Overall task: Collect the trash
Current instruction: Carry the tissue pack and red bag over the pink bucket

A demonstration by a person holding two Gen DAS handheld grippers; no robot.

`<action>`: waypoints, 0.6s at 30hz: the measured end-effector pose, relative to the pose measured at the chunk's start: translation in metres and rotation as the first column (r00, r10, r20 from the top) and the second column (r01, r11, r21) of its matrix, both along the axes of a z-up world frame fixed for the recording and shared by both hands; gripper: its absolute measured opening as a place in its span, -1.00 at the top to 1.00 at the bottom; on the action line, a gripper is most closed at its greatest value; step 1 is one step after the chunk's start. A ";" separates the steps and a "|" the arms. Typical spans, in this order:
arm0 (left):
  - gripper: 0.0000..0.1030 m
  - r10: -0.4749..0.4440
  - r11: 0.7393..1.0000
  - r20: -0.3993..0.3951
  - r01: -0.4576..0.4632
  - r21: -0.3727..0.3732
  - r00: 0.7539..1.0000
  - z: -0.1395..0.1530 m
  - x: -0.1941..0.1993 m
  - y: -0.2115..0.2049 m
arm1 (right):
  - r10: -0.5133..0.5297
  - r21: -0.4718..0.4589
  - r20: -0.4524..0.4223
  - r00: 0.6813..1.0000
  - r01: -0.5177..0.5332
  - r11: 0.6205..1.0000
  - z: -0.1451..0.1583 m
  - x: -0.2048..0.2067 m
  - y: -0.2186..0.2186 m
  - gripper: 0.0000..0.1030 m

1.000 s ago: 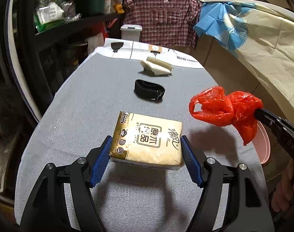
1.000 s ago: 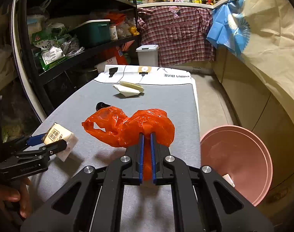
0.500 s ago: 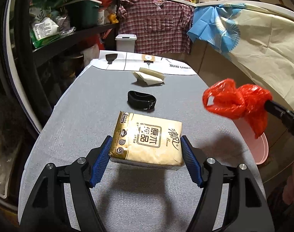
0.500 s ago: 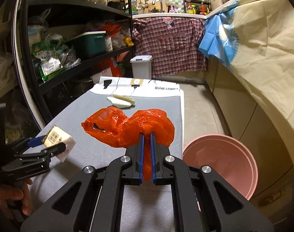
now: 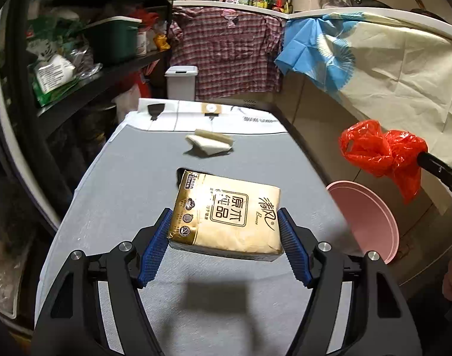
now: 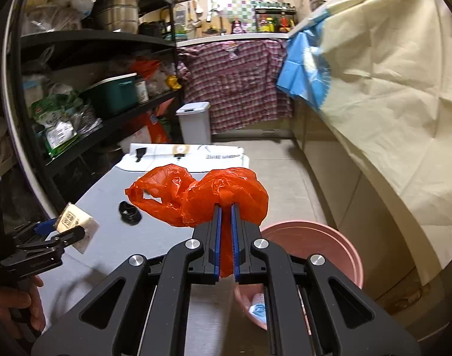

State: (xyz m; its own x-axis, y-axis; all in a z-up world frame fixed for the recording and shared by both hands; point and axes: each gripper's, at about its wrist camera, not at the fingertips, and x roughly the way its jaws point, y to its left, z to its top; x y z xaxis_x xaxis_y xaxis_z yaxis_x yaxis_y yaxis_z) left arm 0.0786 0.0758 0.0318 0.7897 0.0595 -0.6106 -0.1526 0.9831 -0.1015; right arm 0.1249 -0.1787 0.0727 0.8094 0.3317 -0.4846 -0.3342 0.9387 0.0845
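My left gripper (image 5: 226, 228) is shut on a gold tissue pack (image 5: 228, 216) and holds it above the grey table (image 5: 122, 201). It also shows at the left of the right wrist view (image 6: 74, 222). My right gripper (image 6: 226, 210) is shut on a crumpled red plastic bag (image 6: 196, 195), held in the air over the table's right edge, above a pink basin (image 6: 323, 249). The red bag also shows at the right of the left wrist view (image 5: 380, 151), above the pink basin (image 5: 368, 219).
A folded white tissue (image 5: 209, 145) and a black band (image 6: 129, 212) lie on the table. A white bin (image 6: 194, 121) stands behind it, black shelves (image 6: 86, 95) at the left, a cloth-covered counter (image 6: 389, 118) at the right. The basin holds some scraps (image 6: 258, 308).
Both grippers have risen. The right gripper has carried the red bag to the right, off the table and over the pink basin. The tissue pack now covers most of the black band.
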 end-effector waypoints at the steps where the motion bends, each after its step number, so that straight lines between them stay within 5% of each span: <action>1: -0.33 -0.006 1.000 0.001 0.006 0.000 1.000 0.001 0.002 -0.003 | -0.009 0.003 -0.001 1.000 0.009 1.000 0.000 0.001 -0.005 0.87; 18: -0.33 -0.166 0.985 -0.010 0.165 -0.049 0.986 0.017 0.060 -0.069 | -0.223 0.003 -0.030 0.974 0.223 0.975 -0.026 0.027 -0.081 0.87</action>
State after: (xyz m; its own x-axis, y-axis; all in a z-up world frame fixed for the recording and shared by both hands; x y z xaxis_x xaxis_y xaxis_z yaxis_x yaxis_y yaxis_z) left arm 0.1390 0.0065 0.0490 0.7777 -0.1008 -0.6205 0.0101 0.9889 -0.1479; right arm 0.1521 -0.2599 0.0462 0.8487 0.1476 -0.5079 -0.1139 0.9887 0.0970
